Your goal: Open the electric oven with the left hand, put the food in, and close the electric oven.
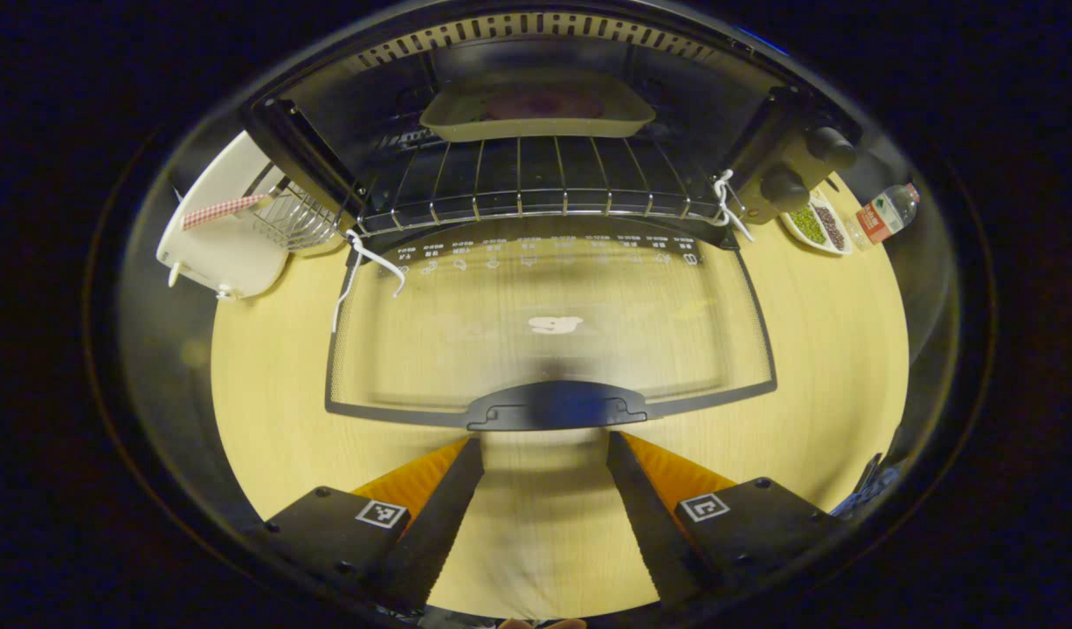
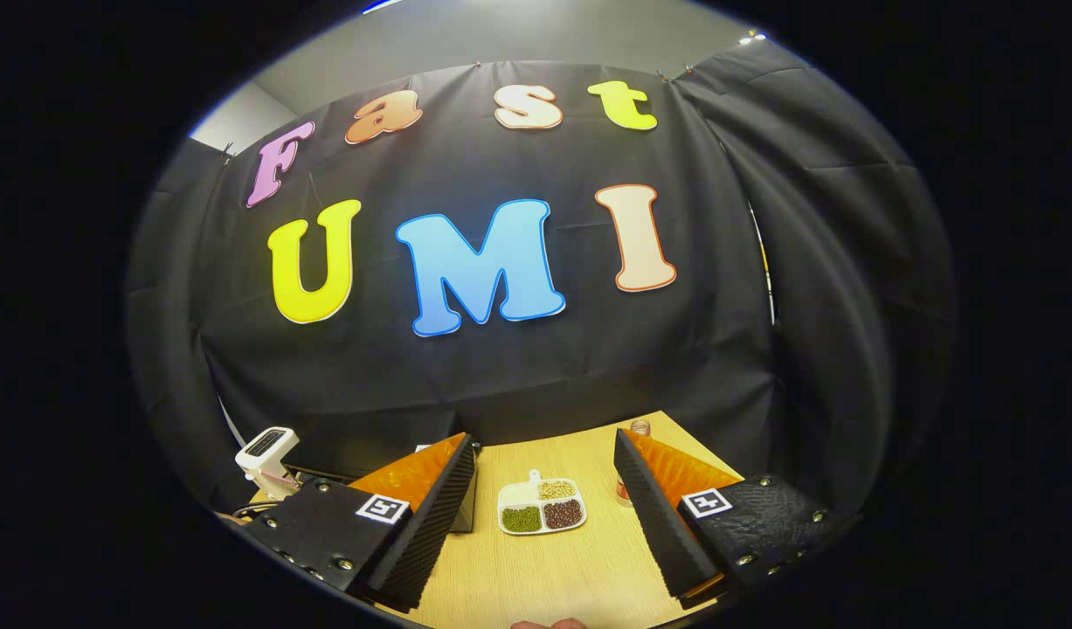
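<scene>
The oven (image 1: 536, 114) door (image 1: 549, 319) lies open, with a tray (image 1: 536, 109) on the rack inside. Both the left gripper (image 1: 544, 450) and right gripper (image 2: 544, 445) gape, empty. Closing remains, I judge.

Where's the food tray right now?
In the left gripper view, the tray sits inside the open oven on the wire rack, above the folded-down glass door.

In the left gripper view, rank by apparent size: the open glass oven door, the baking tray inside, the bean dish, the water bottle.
1. Open glass oven door, nearest the camera
2. Pale metal baking tray
3. White divided bean dish and clear plastic water bottle: alike, unranked
</scene>
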A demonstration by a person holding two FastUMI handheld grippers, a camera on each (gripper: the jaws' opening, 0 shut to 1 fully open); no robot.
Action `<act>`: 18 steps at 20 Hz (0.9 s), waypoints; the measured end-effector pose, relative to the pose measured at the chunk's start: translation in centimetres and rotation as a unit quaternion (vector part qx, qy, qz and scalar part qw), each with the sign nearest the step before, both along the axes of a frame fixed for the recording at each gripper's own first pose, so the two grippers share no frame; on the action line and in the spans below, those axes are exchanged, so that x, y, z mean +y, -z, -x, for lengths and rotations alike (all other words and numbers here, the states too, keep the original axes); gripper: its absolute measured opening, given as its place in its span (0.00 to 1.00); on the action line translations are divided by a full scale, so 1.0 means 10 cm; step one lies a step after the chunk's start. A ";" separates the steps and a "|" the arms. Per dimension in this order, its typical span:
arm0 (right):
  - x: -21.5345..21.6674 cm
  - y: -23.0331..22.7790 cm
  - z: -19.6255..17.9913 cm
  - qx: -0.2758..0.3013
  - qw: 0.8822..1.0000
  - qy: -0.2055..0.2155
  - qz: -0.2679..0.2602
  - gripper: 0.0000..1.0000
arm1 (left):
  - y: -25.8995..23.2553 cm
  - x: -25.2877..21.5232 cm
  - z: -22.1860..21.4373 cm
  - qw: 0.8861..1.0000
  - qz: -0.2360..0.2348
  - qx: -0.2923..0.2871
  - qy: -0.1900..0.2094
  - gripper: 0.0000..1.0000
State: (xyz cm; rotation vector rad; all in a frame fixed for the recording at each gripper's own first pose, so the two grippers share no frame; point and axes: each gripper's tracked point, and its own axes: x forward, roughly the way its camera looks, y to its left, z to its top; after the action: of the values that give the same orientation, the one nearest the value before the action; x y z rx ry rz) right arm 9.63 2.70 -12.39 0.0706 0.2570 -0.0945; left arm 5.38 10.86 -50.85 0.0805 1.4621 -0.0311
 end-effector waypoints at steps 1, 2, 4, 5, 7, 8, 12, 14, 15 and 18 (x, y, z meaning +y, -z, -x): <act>-0.01 0.01 0.01 0.001 1.000 0.001 0.000 0.98 | 0.02 0.01 -0.02 1.000 -0.002 0.001 0.001 0.98; -0.02 0.02 0.01 0.003 1.000 0.002 0.000 0.98 | 0.04 0.01 -0.03 1.000 -0.002 0.002 0.001 0.98; -0.03 0.03 0.03 0.005 1.000 0.003 0.003 0.98 | 0.10 0.02 -0.04 1.000 -0.004 0.007 0.003 0.98; -0.03 0.03 0.04 0.005 1.000 0.004 0.003 0.98 | 0.12 0.03 -0.04 1.000 -0.004 0.010 0.003 1.00; -0.03 0.02 0.05 0.004 1.000 0.003 0.005 0.98 | 0.13 0.01 -0.05 1.000 0.005 0.015 -0.002 0.97; -0.02 0.03 0.06 0.005 1.000 0.003 0.006 0.98 | 0.14 0.02 -0.05 1.000 0.007 0.013 -0.003 0.97; 0.01 0.05 0.07 0.010 1.000 0.000 0.003 0.98 | 0.10 0.01 -0.06 1.000 0.008 0.010 -0.001 0.97; 0.01 0.03 0.09 0.008 1.000 -0.001 0.005 0.98 | 0.05 0.01 -0.06 1.000 0.008 0.002 0.002 0.97; 0.02 0.02 0.10 0.007 1.000 -0.003 0.005 0.98 | 0.02 0.01 -0.07 1.000 0.008 -0.003 0.002 0.97; 0.07 0.00 0.11 0.006 1.000 -0.009 0.005 0.98 | -0.07 0.01 -0.07 1.000 0.011 -0.012 0.003 1.00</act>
State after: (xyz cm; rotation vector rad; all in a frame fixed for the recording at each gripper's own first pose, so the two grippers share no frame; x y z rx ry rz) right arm 8.56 3.45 -12.43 0.0568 0.2691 -0.0784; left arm 6.08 10.99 -50.17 0.0676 1.4367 -0.0508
